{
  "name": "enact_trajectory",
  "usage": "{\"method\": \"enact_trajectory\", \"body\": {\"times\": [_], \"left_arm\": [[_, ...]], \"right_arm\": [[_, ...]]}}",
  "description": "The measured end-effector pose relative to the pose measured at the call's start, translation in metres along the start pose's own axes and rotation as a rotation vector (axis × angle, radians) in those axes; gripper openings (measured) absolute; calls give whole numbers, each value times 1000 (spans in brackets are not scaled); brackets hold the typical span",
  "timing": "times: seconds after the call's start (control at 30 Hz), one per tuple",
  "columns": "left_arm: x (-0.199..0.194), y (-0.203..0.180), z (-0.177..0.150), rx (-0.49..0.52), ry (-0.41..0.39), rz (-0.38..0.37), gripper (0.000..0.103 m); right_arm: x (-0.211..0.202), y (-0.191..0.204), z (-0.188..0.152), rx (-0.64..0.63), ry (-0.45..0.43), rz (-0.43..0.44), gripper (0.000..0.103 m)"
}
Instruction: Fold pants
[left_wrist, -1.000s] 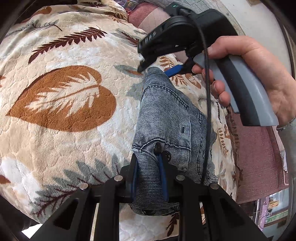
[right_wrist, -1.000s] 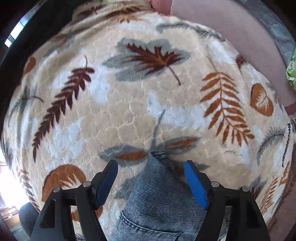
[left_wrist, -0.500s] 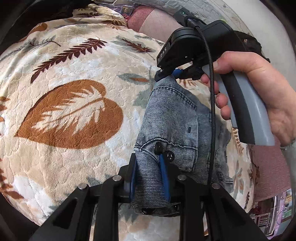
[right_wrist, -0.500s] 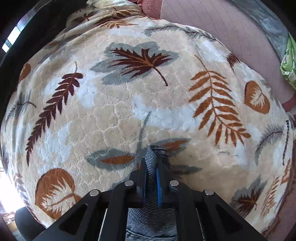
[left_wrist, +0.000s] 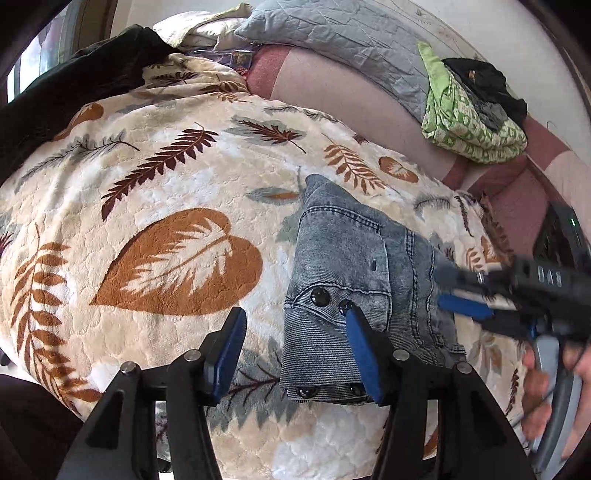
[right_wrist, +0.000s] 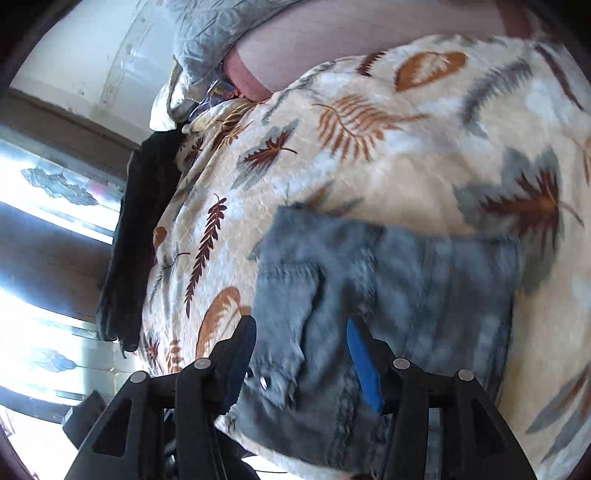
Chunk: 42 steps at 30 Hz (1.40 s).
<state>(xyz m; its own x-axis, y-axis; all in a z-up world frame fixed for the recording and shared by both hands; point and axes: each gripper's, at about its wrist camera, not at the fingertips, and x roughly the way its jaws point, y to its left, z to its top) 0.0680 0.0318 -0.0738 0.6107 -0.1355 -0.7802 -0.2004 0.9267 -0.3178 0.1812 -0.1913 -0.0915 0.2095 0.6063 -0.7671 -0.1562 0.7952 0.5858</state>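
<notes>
The grey-blue denim pants (left_wrist: 351, 273) lie folded into a compact rectangle on the leaf-print blanket (left_wrist: 155, 206), with dark buttons at the near edge. My left gripper (left_wrist: 295, 350) is open and empty, its blue pads apart just above the pants' near left corner. My right gripper (left_wrist: 461, 295) enters the left wrist view from the right, blurred, at the pants' right edge. In the right wrist view the right gripper (right_wrist: 301, 354) is open over the pants (right_wrist: 388, 295), holding nothing.
A green patterned cloth bundle (left_wrist: 469, 122) with dark clothing on it sits at the back right. A grey quilted pillow (left_wrist: 332, 37) lies at the back. A dark garment (left_wrist: 55, 96) lies along the blanket's far left edge. A pink sheet (left_wrist: 351, 99) shows beyond the blanket.
Both grippers have let go of the pants and opened. Both have drawn back; the right gripper has swung from the pants' far end round to their right side.
</notes>
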Motion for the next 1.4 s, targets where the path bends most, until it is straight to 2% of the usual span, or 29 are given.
{"method": "enact_trajectory", "body": {"times": [0.1,0.13,0.23,0.3,0.4,0.43,0.5,0.6,0.7,0.73,0.77,0.8,0.87,0.9,1.0,1.1,1.2,1.27,1.33,1.4], "left_arm": [[22,-12,-9,62,62,55,58],[26,-15,-13,73,62,70,58],[22,-22,-16,110,28,125,61],[16,-23,-13,104,29,124,61],[15,-25,-15,118,29,140,61],[17,-26,-17,124,29,147,62],[19,-27,-19,127,26,153,64],[15,-29,-17,144,21,161,64],[0,-18,-11,97,-1,75,64],[-6,-12,-9,77,-25,49,65],[-10,-5,-7,60,-39,31,71],[-13,4,-4,38,-48,18,74],[-12,21,4,-10,-58,-2,76],[-6,29,9,-28,-33,-14,76],[14,45,25,-100,57,-132,76],[34,41,42,-107,115,-239,76],[58,30,56,-93,188,-329,76],[74,26,62,-100,230,-353,76],[89,22,64,-107,285,-377,75],[97,19,65,-105,294,-397,75]], "right_arm": [[3,-33,-45,29,18,-51,55],[6,-38,-51,18,9,-38,55],[1,-32,-51,-12,-32,-49,55],[-14,-19,-57,-60,-85,-46,55],[-26,-14,-70,-99,-135,-83,66],[-22,-19,-73,-97,-130,-98,70],[-8,-34,-78,-87,-87,-105,71],[-22,-33,-77,-85,-130,-64,71],[-57,-40,-77,-57,-290,30,72],[-67,-46,-77,-41,-335,41,77],[-73,-56,-77,-6,-363,39,84],[-75,-69,-76,46,-373,28,86],[-70,-93,-73,139,-336,55,86],[-67,-103,-72,164,-310,80,86],[-59,-114,-60,173,-250,147,86],[-50,-119,-38,177,-207,151,86],[-30,-124,-17,182,-124,160,86],[-17,-124,-6,176,-84,124,86],[-4,-125,-1,197,-45,172,86],[6,-120,2,178,-17,185,86]]}}
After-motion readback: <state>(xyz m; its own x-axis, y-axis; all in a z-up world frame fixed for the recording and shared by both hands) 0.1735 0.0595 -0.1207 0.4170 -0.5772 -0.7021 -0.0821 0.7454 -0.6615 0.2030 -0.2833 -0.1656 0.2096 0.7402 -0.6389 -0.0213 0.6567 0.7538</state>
